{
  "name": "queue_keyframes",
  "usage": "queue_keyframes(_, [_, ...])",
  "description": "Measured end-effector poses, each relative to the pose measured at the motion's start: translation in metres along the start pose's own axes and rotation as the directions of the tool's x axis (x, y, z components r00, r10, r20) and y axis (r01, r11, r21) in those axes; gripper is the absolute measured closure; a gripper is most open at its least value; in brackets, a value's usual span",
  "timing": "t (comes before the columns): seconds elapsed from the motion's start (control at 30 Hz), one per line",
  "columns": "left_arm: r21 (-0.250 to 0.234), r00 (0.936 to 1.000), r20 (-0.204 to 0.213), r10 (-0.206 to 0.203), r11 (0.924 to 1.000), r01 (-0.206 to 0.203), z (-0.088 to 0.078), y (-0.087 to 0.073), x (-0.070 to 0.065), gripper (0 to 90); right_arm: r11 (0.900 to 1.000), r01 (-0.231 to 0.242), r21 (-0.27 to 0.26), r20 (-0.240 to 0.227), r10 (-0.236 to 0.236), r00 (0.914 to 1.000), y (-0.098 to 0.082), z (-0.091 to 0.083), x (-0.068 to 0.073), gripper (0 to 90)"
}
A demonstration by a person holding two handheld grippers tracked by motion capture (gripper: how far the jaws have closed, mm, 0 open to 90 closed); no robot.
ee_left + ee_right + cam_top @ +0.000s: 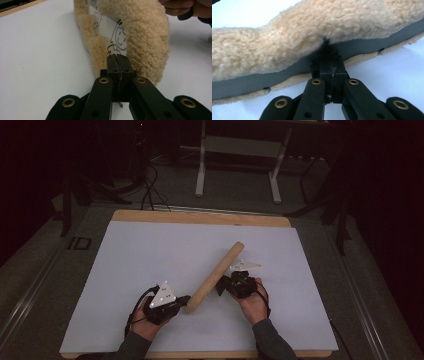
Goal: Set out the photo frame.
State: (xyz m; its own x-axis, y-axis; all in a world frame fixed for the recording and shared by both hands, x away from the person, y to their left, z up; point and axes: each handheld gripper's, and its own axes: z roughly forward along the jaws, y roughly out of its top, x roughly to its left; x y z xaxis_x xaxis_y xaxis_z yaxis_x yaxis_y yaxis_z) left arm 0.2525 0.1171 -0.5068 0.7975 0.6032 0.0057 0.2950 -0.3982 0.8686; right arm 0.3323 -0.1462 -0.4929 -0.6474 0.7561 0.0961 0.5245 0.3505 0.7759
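The long tan fleece-covered roll with a printed plastic inner face (216, 276) is lying diagonally near the middle of the white table sheet (130, 255); the left gripper (179, 302) is pinching its near end, jaws closed on the thin edge, and the right gripper (223, 284) is clamping the fleece edge at mid-length. Risk: both bites are sitting shallow on the roll, so pulling apart is likely slipping the fleece free or tearing the liner; open sheet is lying all round the roll, table edges well apart.

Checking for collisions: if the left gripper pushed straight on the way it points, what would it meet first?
The left gripper is already shut on the fleecy roll, so it would press into that first; beyond it, probably the other hand.
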Motion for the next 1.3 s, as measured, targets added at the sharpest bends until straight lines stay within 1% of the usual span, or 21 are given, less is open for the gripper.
queue_keyframes(0.2, [0.0, 0.9999, 0.012, 0.005, 1.0, -0.005, 0.003, 0.001, -0.004, 90.0, 1.0, 0.001, 0.0, -0.007, -0.001, 1.0, -0.001, 0.002, 0.003, 90.0])
queue_keyframes(0.4, [0.001, 0.9997, 0.021, 0.009, 1.0, -0.009, 0.005, 0.002, -0.006, 90.0, 1.0, -0.002, -0.004, -0.025, 0.002, 0.9997, 0.0, 0.004, 0.006, 90.0])
queue_keyframes(0.63, [-0.002, 0.9995, 0.029, 0.013, 0.9999, -0.013, 0.008, 0.003, -0.009, 90.0, 1.0, 0.014, 0.001, -0.032, -0.014, 0.9994, 0.0, 0.005, 0.01, 90.0])
queue_keyframes(0.67, [-0.003, 0.9993, 0.035, 0.017, 0.9999, -0.016, 0.01, 0.004, -0.011, 90.0, 1.0, 0.017, 0.003, -0.032, -0.017, 0.9993, 0.0, 0.005, 0.01, 90.0])
queue_keyframes(1.0, [-0.004, 0.9983, 0.05, 0.031, 0.9995, -0.031, 0.017, 0.007, -0.018, 90.0, 0.999, 0.041, 0.014, -0.045, -0.04, 0.9982, 0.0, 0.003, 0.013, 90.0])
queue_keyframes(1.17, [-0.004, 0.9977, 0.058, 0.033, 0.9994, -0.033, 0.022, 0.009, -0.021, 90.0, 0.999, 0.042, 0.013, -0.05, -0.041, 0.9979, 0.0, 0.002, 0.012, 90.0])
queue_keyframes(1.3, [-0.006, 0.9975, 0.063, 0.033, 0.9995, -0.033, 0.025, 0.009, -0.023, 90.0, 0.999, 0.048, 0.016, -0.064, -0.047, 0.9969, 0.0, 0.001, 0.013, 90.0])
